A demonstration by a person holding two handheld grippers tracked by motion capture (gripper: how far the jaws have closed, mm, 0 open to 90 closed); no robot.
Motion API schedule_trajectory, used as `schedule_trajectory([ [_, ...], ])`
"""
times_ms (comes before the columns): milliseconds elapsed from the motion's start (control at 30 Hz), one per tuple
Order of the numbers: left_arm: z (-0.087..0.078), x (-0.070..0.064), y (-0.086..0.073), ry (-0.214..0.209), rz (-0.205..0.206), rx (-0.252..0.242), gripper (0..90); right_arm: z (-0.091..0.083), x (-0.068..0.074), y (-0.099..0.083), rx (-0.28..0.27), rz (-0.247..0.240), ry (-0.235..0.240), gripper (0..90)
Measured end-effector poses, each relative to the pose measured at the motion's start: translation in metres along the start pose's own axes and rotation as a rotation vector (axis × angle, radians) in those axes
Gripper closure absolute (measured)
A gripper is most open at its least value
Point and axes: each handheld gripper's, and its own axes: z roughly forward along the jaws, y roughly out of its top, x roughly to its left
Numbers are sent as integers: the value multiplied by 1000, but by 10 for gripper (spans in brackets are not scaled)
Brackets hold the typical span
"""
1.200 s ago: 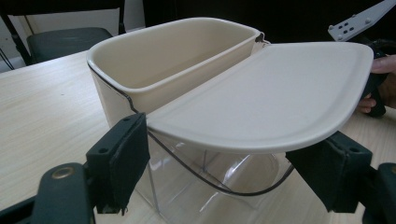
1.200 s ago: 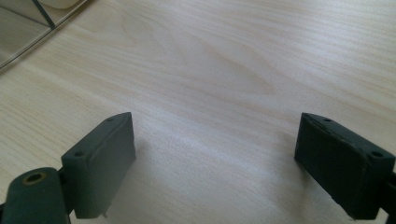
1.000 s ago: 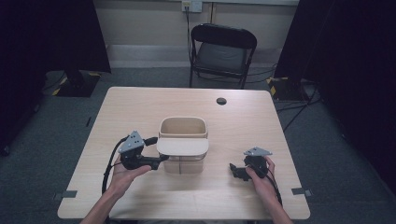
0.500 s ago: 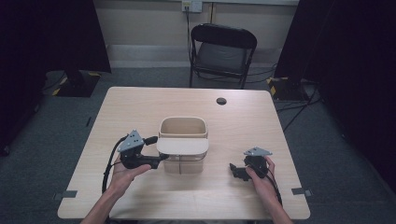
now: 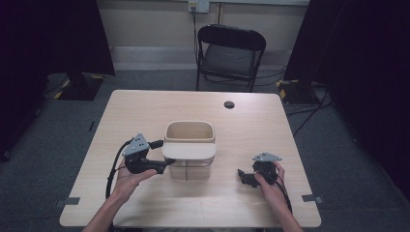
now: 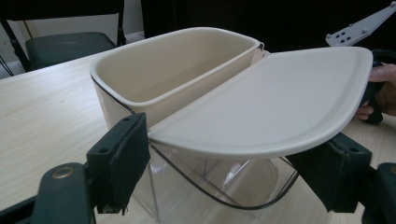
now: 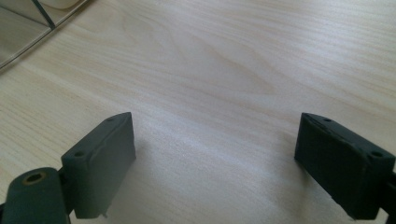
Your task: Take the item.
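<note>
A clear container (image 5: 188, 170) with a cream inner basket (image 5: 189, 131) stands mid-table. A cream lid (image 5: 188, 151) lies flat over the basket's near half. My left gripper (image 5: 167, 162) points at the lid's left end. In the left gripper view that gripper (image 6: 224, 158) is open wide, its jaws on either side of the lid (image 6: 275, 98) at its near edge, over the clear container (image 6: 210, 182); the basket (image 6: 173, 65) is empty. My right gripper (image 5: 240, 175) rests low at the front right, apart from the container. Its jaws (image 7: 215, 158) stand open over bare wood.
A small black round disc (image 5: 229, 104) lies near the table's far edge (image 5: 193, 93). A black folding chair (image 5: 231, 53) stands behind the table. The other hand and its grey plate (image 6: 359, 28) show beyond the lid.
</note>
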Motion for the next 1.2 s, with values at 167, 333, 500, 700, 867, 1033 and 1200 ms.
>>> schedule_trajectory([
  [167,1,0,1,3,5,-2,209,0,0,0,0,0,0,116],
  [333,2,1,2,0,2,-6,201,0,0,0,0,0,0,116],
  [500,1,1,3,4,9,-12,208,0,0,0,0,0,0,116],
  [700,0,0,4,-1,8,-23,210,0,0,0,0,0,0,116],
  [867,1,0,4,0,7,-25,199,0,0,0,0,0,0,116],
  [1033,0,0,4,4,18,-30,204,0,0,0,0,0,0,116],
  [1200,0,0,5,2,16,-34,205,0,0,0,0,0,0,116],
])
